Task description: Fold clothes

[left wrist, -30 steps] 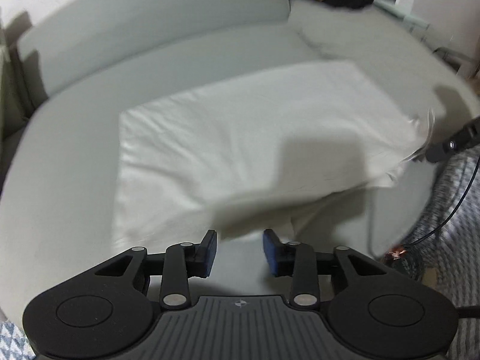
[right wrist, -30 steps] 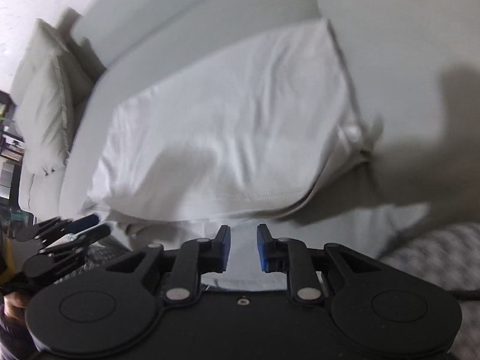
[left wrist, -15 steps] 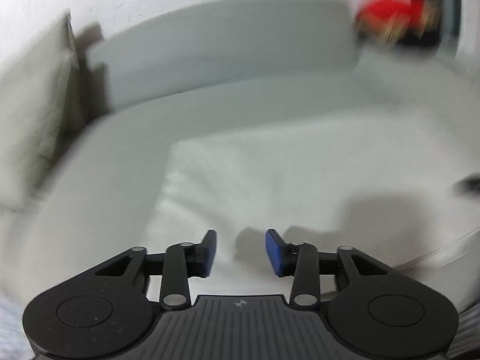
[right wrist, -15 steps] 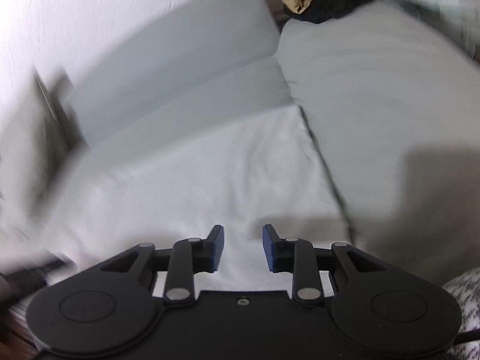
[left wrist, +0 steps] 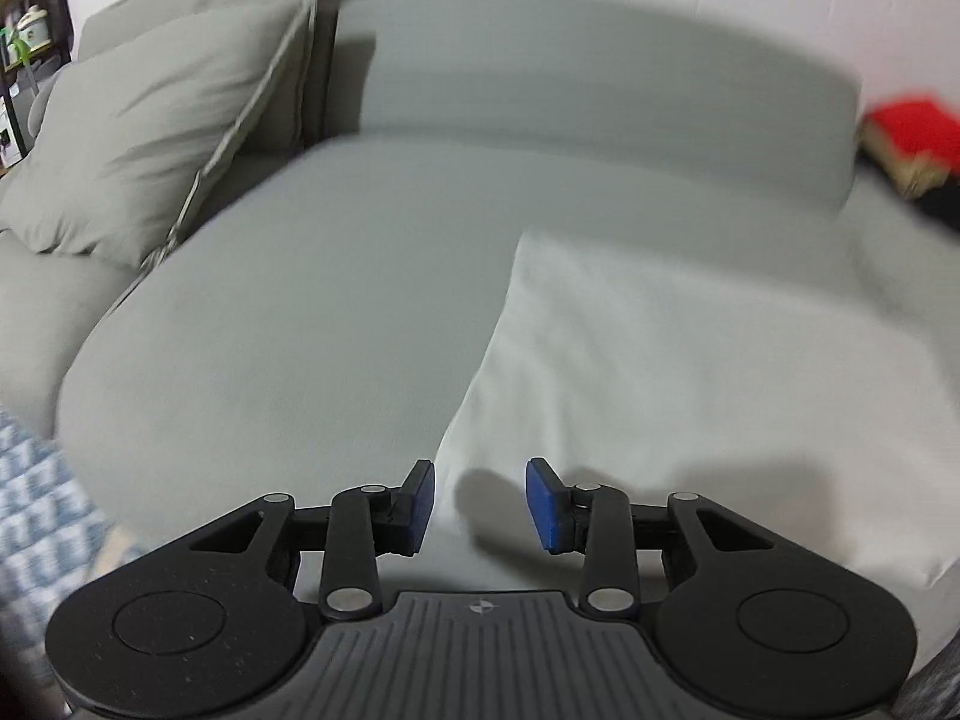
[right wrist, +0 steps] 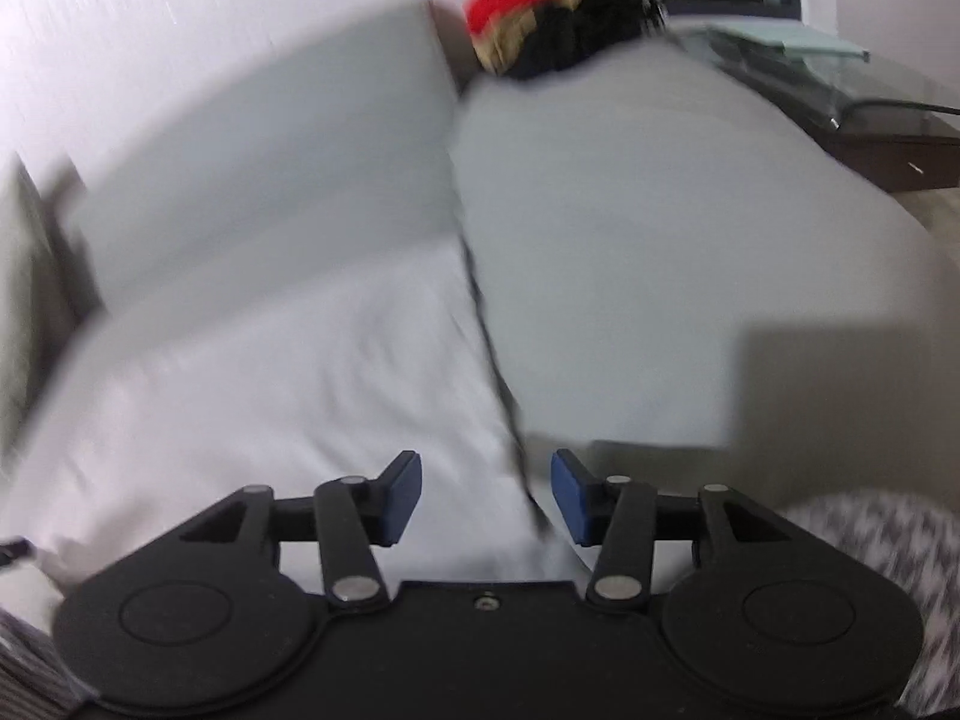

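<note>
A home living room: a grey sofa (left wrist: 312,324) with a loose cushion (left wrist: 138,138), a heap of clothes (right wrist: 552,6) at its end, a glass table (right wrist: 840,78) beside it.

- The folded cloth (left wrist: 690,372) on the right is white.
- The sofa (left wrist: 288,336) is light grey.
- The pillow (left wrist: 144,138) at the upper left is beige-grey.
- The pile of clothes (right wrist: 552,6) at the top is red, tan and black.
- The gripper pads (left wrist: 543,510) are blue, and the gripper arms are black.
</note>
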Demonstrator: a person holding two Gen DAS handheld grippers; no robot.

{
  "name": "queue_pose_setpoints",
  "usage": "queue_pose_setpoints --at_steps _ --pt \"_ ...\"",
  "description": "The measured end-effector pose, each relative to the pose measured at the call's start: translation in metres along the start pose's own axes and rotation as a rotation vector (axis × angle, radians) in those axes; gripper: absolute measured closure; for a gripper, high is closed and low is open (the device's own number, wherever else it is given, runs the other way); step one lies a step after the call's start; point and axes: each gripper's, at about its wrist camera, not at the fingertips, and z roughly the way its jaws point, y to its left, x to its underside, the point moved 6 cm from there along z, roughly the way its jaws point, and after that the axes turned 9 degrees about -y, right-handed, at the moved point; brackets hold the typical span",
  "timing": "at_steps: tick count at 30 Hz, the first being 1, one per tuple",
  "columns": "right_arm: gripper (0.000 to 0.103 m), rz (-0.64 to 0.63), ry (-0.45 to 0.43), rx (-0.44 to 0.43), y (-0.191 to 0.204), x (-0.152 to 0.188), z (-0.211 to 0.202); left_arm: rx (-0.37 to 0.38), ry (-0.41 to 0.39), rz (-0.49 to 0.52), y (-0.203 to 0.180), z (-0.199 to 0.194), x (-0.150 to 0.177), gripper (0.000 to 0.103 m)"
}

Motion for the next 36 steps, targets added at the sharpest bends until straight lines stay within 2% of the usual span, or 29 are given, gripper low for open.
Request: queue_pose_setpoints --at_steps 2,4,5,9,11,12,13,14,15,16,18,19,20,23,26,28,31,33,36 --pt "0.058 -0.003 -0.065 -0.009 0.006 -0.016 0.012 0.034 -0.041 0.014 -0.010 0.006 -0.011 0.068" --pt "0.075 -0.005 -0.111 -0.021 0.012 -0.031 0.027 0.052 -0.064 0.079 -0.027 0.018 -0.021 0.069" --pt "0.082 0.006 -0.106 -0.036 0.013 -0.037 0.037 0.050 -0.064 0.121 -0.035 0.028 -0.026 0.068" --pt "0.082 0.027 -0.020 -0.117 0.029 -0.045 0.094 0.067 -0.028 0.233 -0.062 0.071 -0.046 0.067" --pt "0.082 0.029 0.013 -0.129 0.034 -0.039 0.116 0.028 -0.004 0.235 -0.060 0.097 -0.048 0.065" --pt "0.082 0.030 0.029 -0.134 0.036 -0.036 0.127 -0.015 0.030 0.207 -0.051 0.110 -0.044 0.065" --pt "0.082 0.036 0.039 -0.101 0.032 -0.029 0.134 -0.064 0.071 0.169 -0.040 0.122 -0.037 0.065" --pt "0.086 0.037 0.041 -0.037 0.026 -0.022 0.138 -0.114 0.112 0.131 -0.029 0.135 -0.031 0.060" --pt "0.103 0.037 0.030 0.051 0.017 -0.019 0.142 -0.134 0.119 0.090 -0.021 0.137 -0.031 0.058" --pt "0.103 0.050 0.024 0.082 0.011 -0.020 0.143 -0.144 0.115 0.049 -0.014 0.136 -0.034 0.059" --pt "0.103 0.062 0.021 0.139 0.003 -0.022 0.143 -0.221 0.072 0.071 -0.006 0.129 -0.041 0.065" --pt "0.103 0.064 0.009 0.139 0.003 -0.025 0.140 -0.255 0.042 0.085 -0.003 0.124 -0.044 0.075" --pt "0.103 0.067 -0.003 0.140 0.003 -0.027 0.136 -0.260 0.007 0.079 0.000 0.119 -0.049 0.074" --pt "0.097 0.107 -0.094 0.115 0.008 -0.039 0.121 -0.155 -0.113 0.049 -0.001 0.109 -0.070 0.071" --pt "0.097 0.150 -0.146 0.042 0.020 -0.053 0.119 -0.033 -0.164 0.108 -0.026 0.112 -0.083 0.069" --pt "0.097 0.174 -0.148 -0.018 0.030 -0.058 0.128 0.030 -0.155 0.143 -0.046 0.122 -0.085 0.069" --pt "0.097 0.205 -0.099 -0.085 0.047 -0.055 0.151 0.093 -0.129 0.164 -0.072 0.144 -0.088 0.069" --pt "0.097 0.218 -0.071 -0.120 0.059 -0.052 0.165 0.118 -0.103 0.159 -0.086 0.160 -0.089 0.069" --pt "0.097 0.187 -0.019 -0.241 0.084 -0.046 0.184 0.105 -0.050 0.130 -0.100 0.185 -0.084 0.069"
